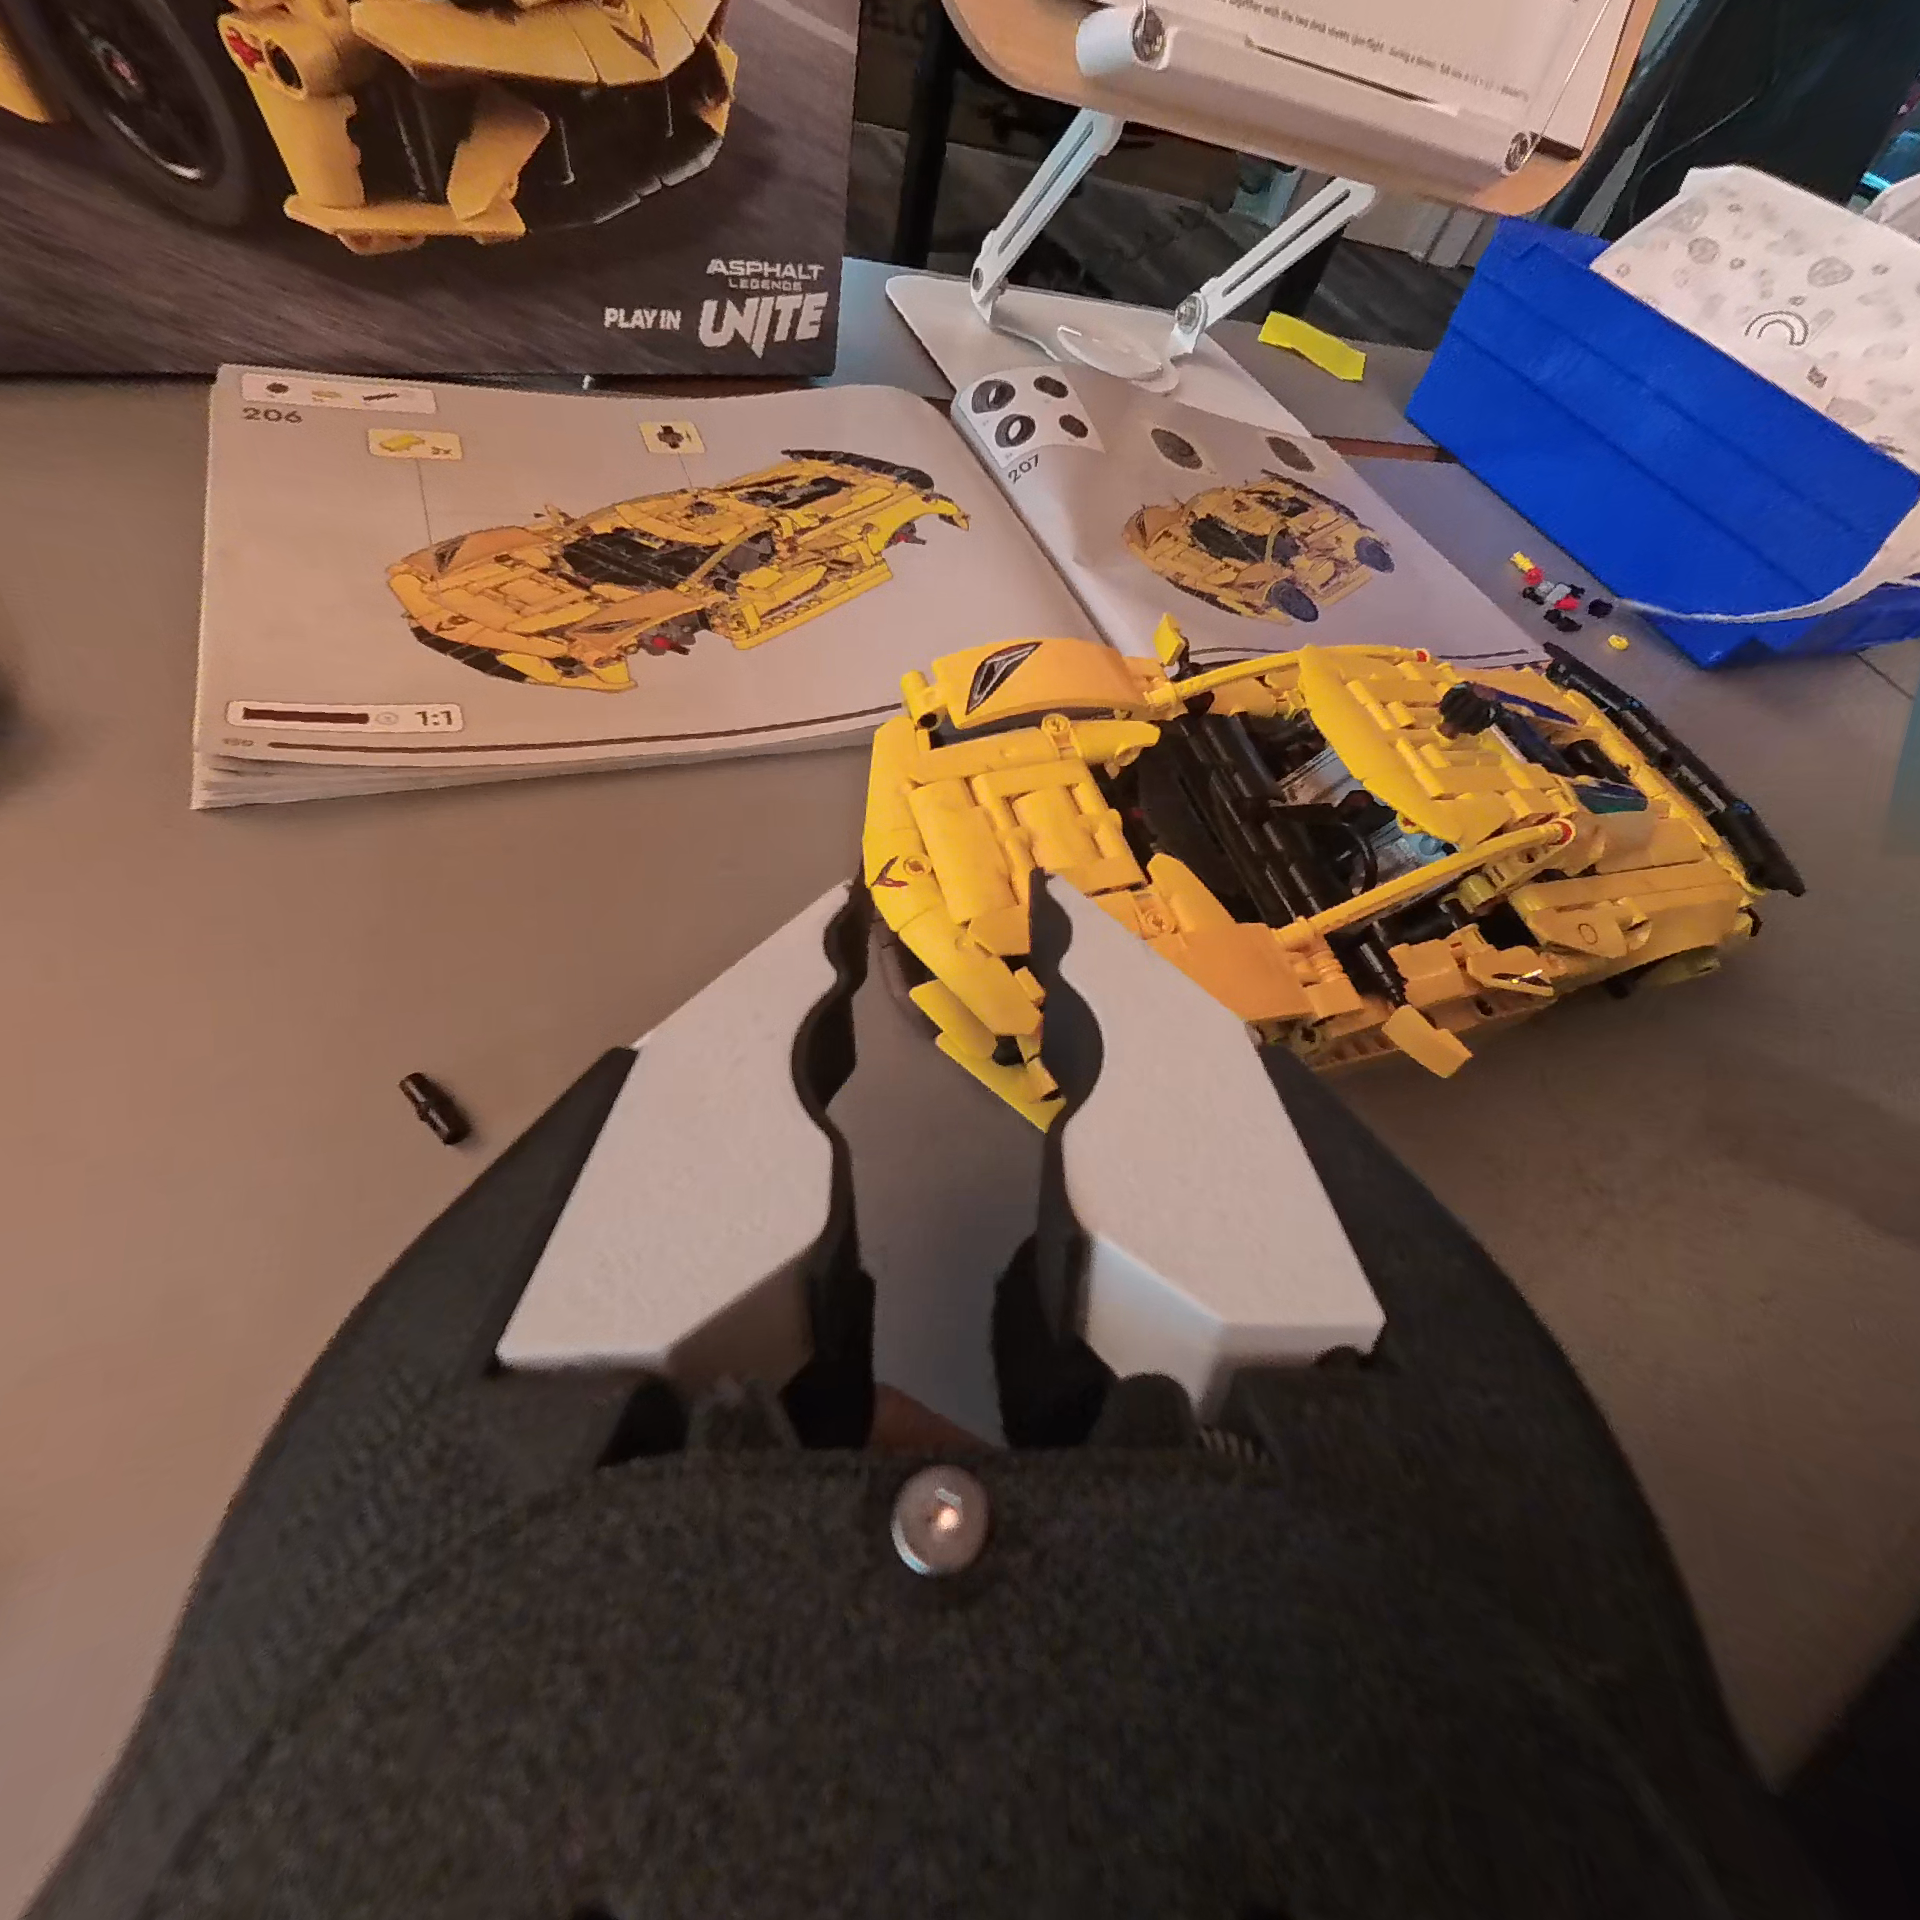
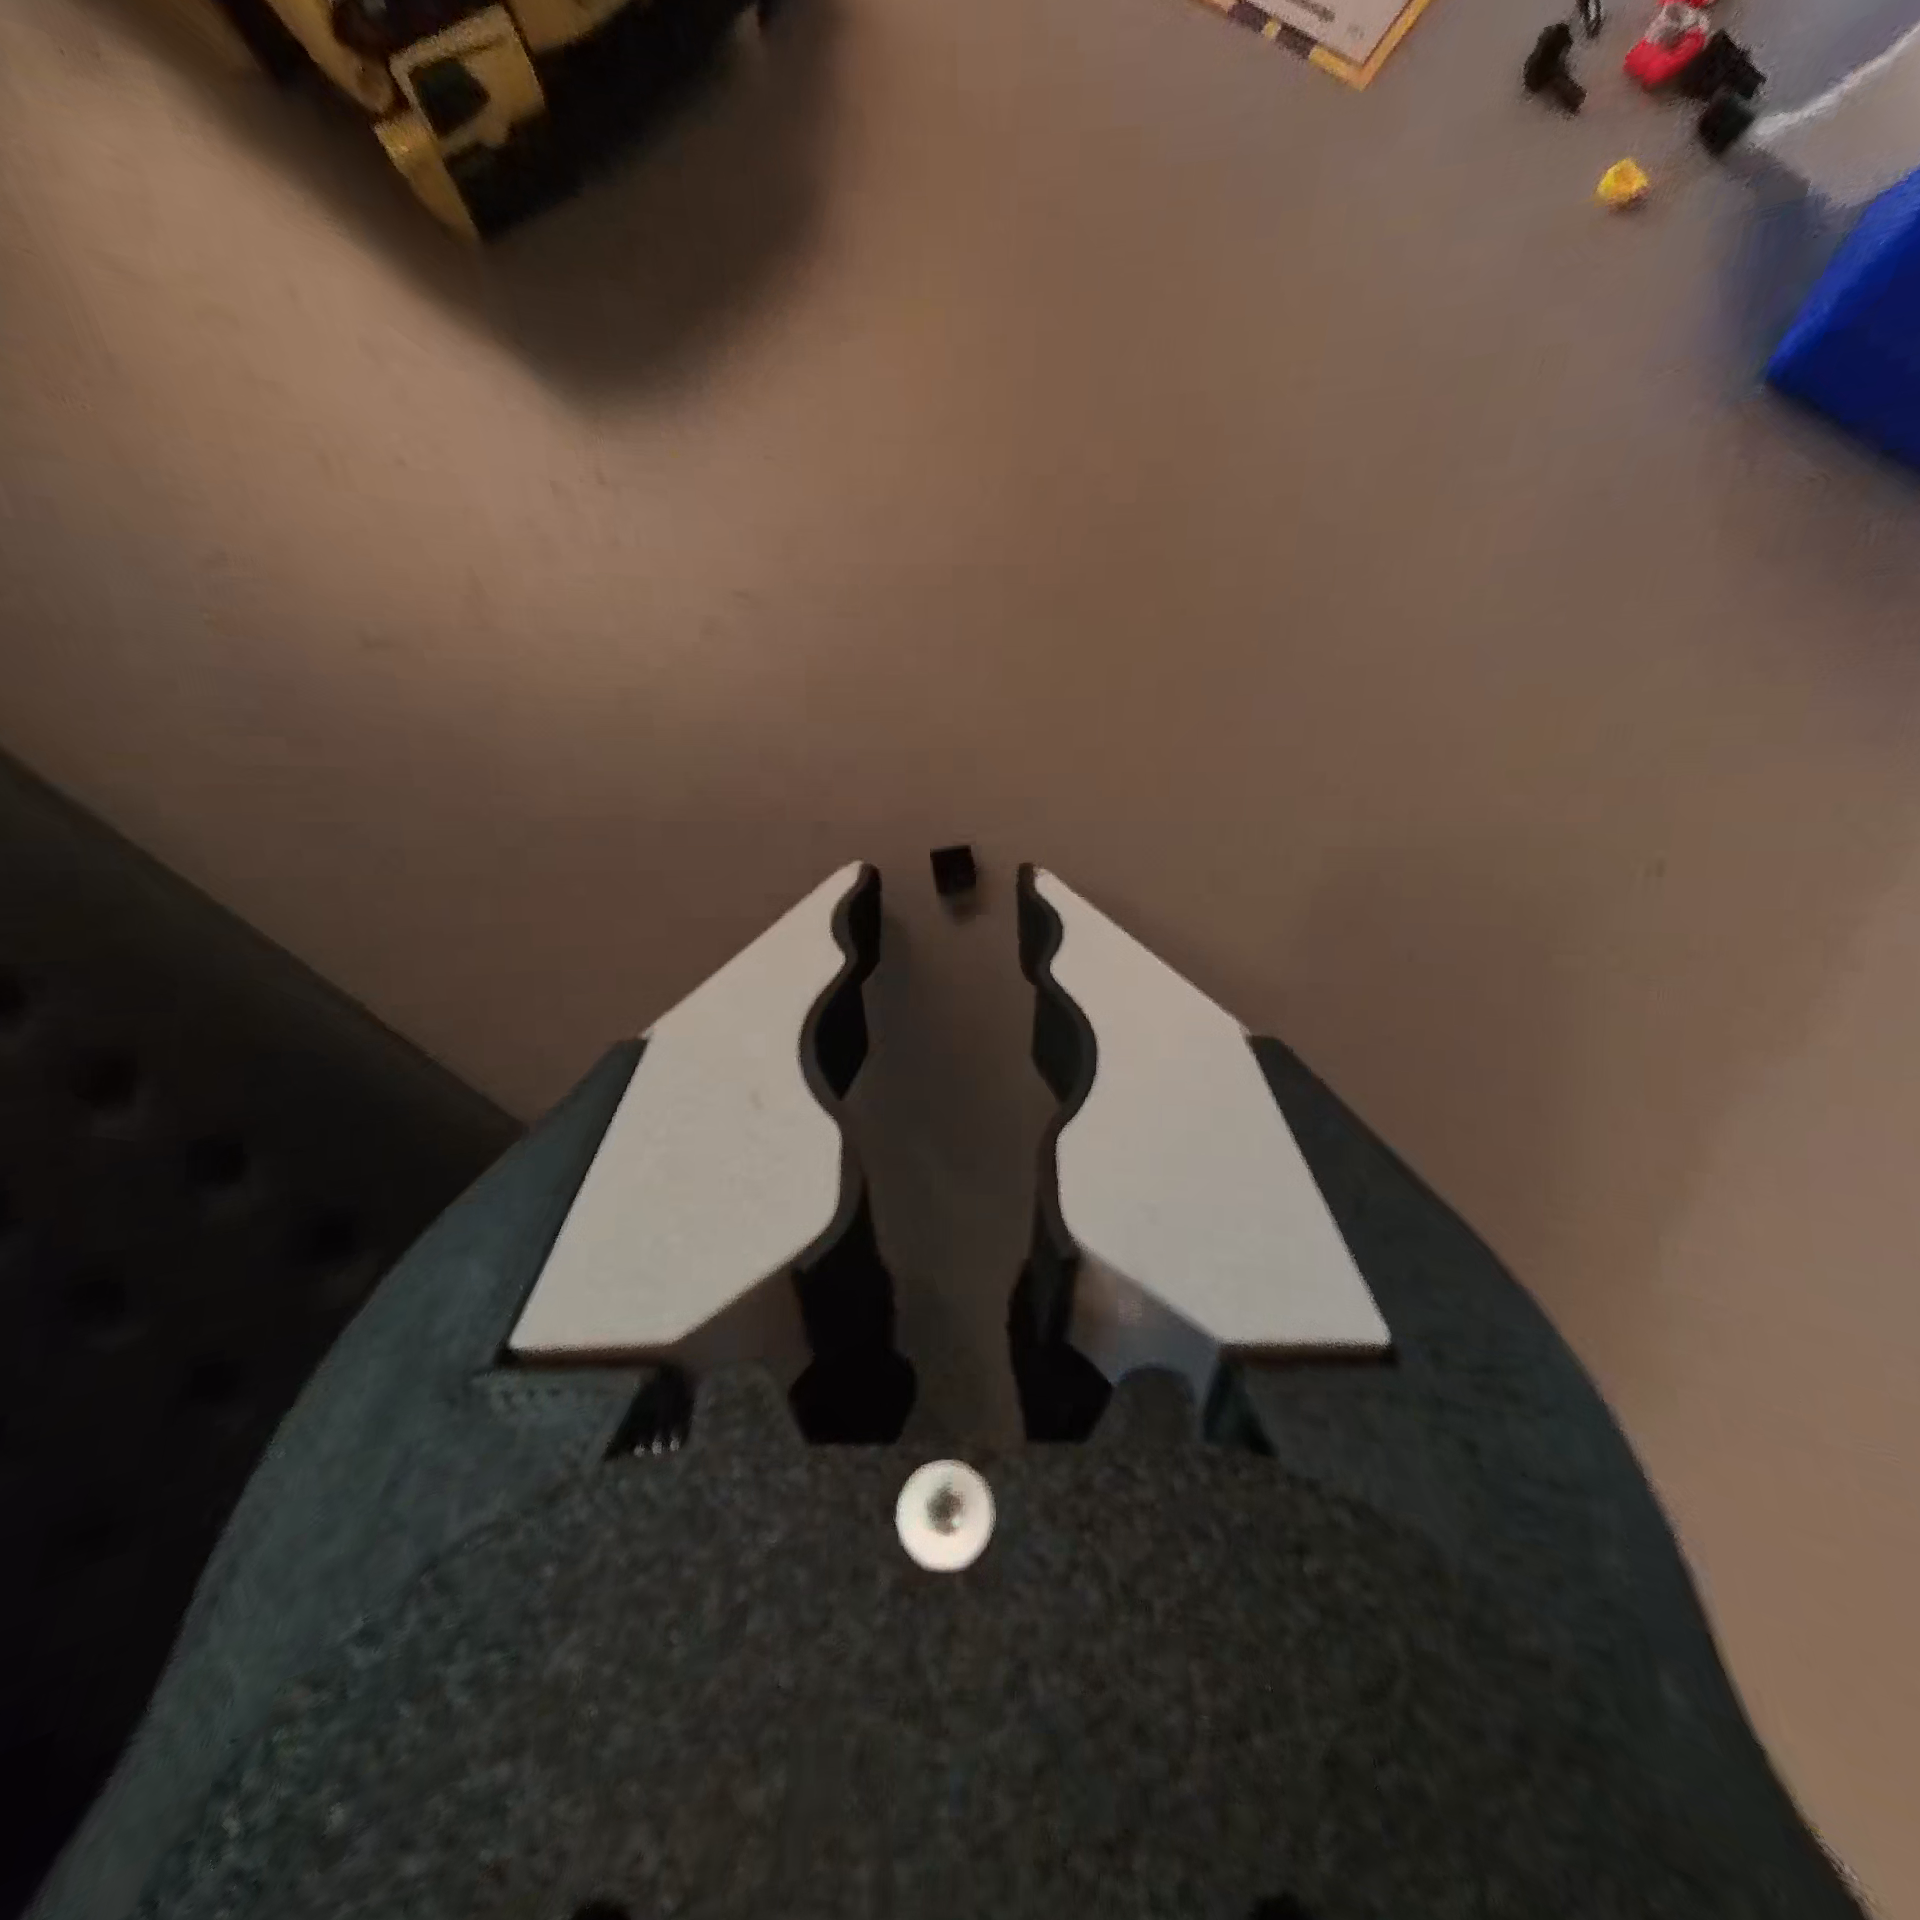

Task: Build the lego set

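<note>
My left tongs (image 1: 945, 904) apart at yellow car (image 1: 1299, 831); only right view shows my right tongs (image 2: 948, 883) apart around small black piece (image 2: 954, 871).

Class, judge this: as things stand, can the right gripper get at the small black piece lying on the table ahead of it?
Probably yes: the right gripper is open, the small black piece lies near its fingertips, and nothing blocks it.

Probably a hobby desk: grey tabletop (image 1: 312, 987), open instruction booklet (image 1: 540, 582), blue parts bin (image 1: 1621, 457).
</note>
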Tool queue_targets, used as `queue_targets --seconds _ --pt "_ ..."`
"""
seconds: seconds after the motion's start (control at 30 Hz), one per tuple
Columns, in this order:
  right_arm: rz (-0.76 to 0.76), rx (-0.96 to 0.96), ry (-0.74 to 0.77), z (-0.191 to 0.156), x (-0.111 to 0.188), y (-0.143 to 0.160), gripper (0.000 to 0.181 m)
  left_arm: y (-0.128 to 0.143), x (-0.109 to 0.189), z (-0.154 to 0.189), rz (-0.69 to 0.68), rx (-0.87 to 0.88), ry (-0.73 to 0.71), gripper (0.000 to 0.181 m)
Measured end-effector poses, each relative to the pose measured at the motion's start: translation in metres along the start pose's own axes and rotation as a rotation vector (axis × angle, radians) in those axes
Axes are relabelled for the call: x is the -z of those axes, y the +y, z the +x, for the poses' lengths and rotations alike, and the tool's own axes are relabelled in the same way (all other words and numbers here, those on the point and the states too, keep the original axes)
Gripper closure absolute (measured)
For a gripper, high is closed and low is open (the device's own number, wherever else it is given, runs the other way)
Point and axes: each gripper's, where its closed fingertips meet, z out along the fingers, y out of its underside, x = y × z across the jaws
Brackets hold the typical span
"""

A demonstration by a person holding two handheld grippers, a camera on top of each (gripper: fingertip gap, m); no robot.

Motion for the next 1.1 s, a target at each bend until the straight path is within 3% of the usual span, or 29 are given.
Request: queue_targets --seconds 0.07,0.13,0.3,0.4,0.57,0.7,0.83,0.97,1.1 --pt "0.012 -0.014 -0.043 -0.004 -0.005 -0.003 0.157 0.001 0.000 -0.001 -0.002 -0.009 -0.007 0.150" --pt "0.013 0.008 -0.023 0.001 -0.007 -0.004 0.173 0.001 0.000 -0.002 -0.005 -0.017 -0.016 0.150" --pt "0.004 0.034 -0.009 0.010 -0.007 -0.009 0.174 0.001 -0.001 -0.002 -0.008 -0.020 -0.014 0.150" --pt "0.055 0.061 0.015 0.020 -0.013 -0.034 0.174 0.001 -0.002 -0.001 -0.006 -0.013 -0.008 0.150" --pt "0.097 0.056 0.206 0.085 -0.069 -0.112 0.174 0.001 -0.001 -0.002 -0.004 -0.014 -0.008 0.150" --pt "0.023 -0.001 0.329 0.127 -0.117 -0.141 0.174 0.000 -0.001 -0.005 -0.003 -0.007 -0.014 0.150" --pt "0.026 -0.050 0.404 0.142 -0.125 -0.146 0.174 -0.001 -0.001 -0.006 0.000 0.022 0.002 0.150" --pt "0.085 -0.070 0.500 0.156 -0.114 -0.147 0.174 -0.003 0.000 -0.005 0.009 0.076 0.034 0.150" --pt "0.034 -0.080 0.474 0.157 -0.124 -0.137 0.174 -0.003 0.000 -0.007 0.009 0.054 0.012 0.150"
